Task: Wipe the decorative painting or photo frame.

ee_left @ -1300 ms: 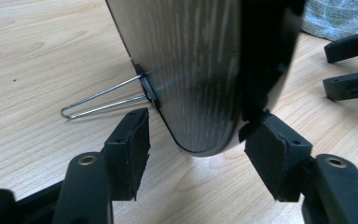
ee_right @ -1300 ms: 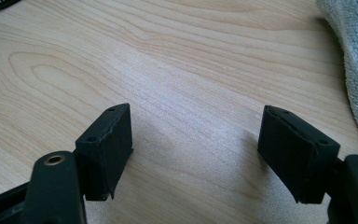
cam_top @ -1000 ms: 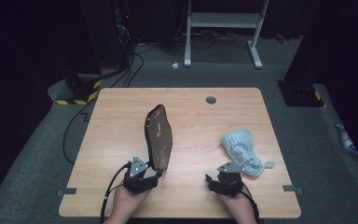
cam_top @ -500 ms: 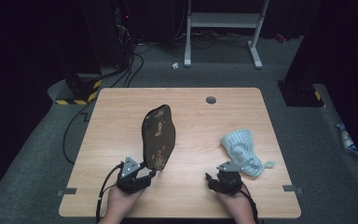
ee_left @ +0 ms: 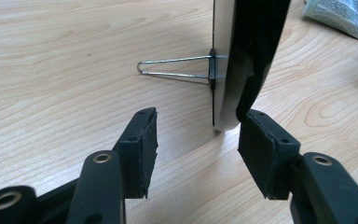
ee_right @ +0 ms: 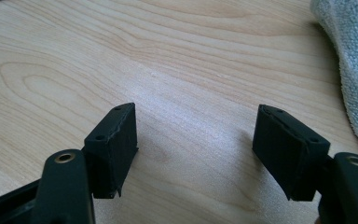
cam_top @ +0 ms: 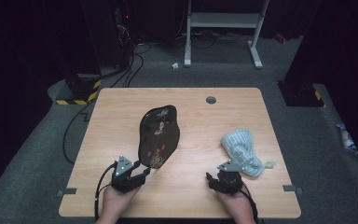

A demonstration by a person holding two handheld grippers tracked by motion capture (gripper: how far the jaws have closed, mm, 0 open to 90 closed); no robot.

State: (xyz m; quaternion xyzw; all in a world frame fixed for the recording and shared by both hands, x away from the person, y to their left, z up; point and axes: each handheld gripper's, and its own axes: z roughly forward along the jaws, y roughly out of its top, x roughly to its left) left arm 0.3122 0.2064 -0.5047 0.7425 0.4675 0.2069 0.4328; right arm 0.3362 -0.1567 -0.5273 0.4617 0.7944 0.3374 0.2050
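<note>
Stands on edge left of the middle of the table (cam_top: pixel 121 116): a dark lacquered plate (cam_top: pixel 158 135), propped from behind by a thin wire stand (ee_left: pixel 177 67). Left gripper (cam_top: pixel 142 171) down at the plate's near lower rim, jaws just been closing yet released, rim between them, one pad well apart from the pale back, the other right at the dark front. Right gripper (cam_top: pixel 212 179) low over bare wood just beside a light blue cloth (cam_top: pixel 242 151), jaws likewise just been closing, unclenched, nothing between them. Risks, as a judgement: pushing on one face before the other pad arrives, and so tipping the plate off its prop or skidding it across the wood; pinching so near the rim that the glossy face slips out on lifting; catching the wire and dragging the stand along. Hard to tell from the left gripper view whether the nearer pad already touches the front. Cut off there by the top edge: most of the plate. Cropped in the right gripper view: the cloth, at the right border.
</note>
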